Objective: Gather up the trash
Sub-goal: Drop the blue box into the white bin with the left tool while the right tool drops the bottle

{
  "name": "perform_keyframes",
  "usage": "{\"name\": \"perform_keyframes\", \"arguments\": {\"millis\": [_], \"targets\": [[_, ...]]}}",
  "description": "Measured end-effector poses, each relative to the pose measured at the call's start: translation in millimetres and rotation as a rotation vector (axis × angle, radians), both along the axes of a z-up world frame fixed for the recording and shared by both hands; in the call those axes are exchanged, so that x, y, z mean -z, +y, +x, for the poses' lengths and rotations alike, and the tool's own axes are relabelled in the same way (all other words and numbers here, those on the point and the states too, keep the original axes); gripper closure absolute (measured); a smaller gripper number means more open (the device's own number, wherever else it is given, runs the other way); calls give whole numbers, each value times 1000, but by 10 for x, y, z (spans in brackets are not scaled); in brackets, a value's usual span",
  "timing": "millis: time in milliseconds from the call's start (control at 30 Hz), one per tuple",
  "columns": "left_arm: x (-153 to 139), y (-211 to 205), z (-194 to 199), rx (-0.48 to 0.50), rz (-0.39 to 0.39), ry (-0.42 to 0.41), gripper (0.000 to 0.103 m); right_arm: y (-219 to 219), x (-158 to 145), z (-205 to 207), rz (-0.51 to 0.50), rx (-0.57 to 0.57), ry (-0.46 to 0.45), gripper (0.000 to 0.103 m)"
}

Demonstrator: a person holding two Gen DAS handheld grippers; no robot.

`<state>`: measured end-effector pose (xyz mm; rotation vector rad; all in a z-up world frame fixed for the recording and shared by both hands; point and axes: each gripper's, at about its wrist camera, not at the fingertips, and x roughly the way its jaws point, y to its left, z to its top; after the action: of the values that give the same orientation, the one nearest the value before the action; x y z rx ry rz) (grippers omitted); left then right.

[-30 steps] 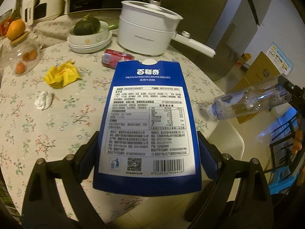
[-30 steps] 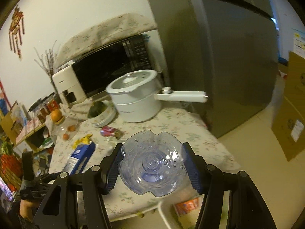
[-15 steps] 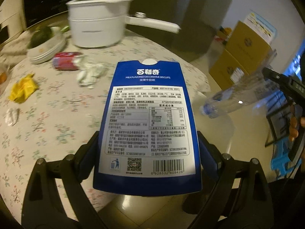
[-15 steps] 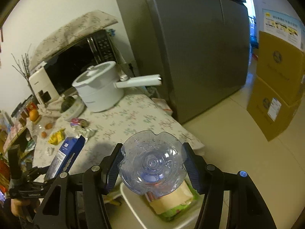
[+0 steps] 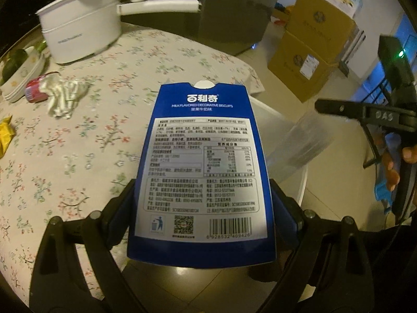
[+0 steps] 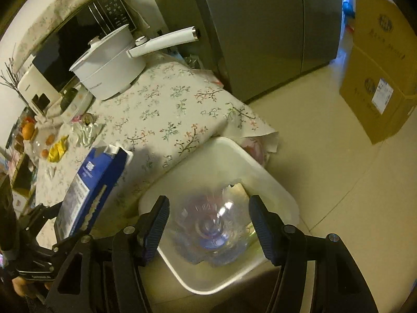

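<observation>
The right gripper [image 6: 207, 228] hung over the white bin [image 6: 271, 182] on the floor at the tabletop's corner. Its jaws had just been opening, and the clear plastic bottle [image 6: 211, 232] sat blurred between them with gaps either side, apparently let go and dropping into the bin. The left gripper [image 5: 202, 206] stayed clenched on the blue biscuit box [image 5: 202, 161], just beside the bin, over the tabletop [image 5: 104, 140] edge. Next it likely needed carrying above the bin and releasing. The box read "MILK FLAVORED DECORATIVE BISCUITS", with Chinese lettering and a barcode.
</observation>
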<state>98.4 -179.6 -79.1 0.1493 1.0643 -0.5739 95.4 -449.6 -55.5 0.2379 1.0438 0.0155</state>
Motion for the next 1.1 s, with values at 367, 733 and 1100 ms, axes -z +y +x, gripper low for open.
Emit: {"name": "perform_keyframes", "arguments": {"millis": [367,733,1100], "targets": [[168,-466,-128,105,53,24,10,-255,-94,-237,-8,55,-27,25],[383,-793,-132,166,103,7,9,-498,-16,-374,-23,92,-8,25],[338,-713,-127,164,101,-15,1,-448,-45,-367,-40,79,-14,24]]}}
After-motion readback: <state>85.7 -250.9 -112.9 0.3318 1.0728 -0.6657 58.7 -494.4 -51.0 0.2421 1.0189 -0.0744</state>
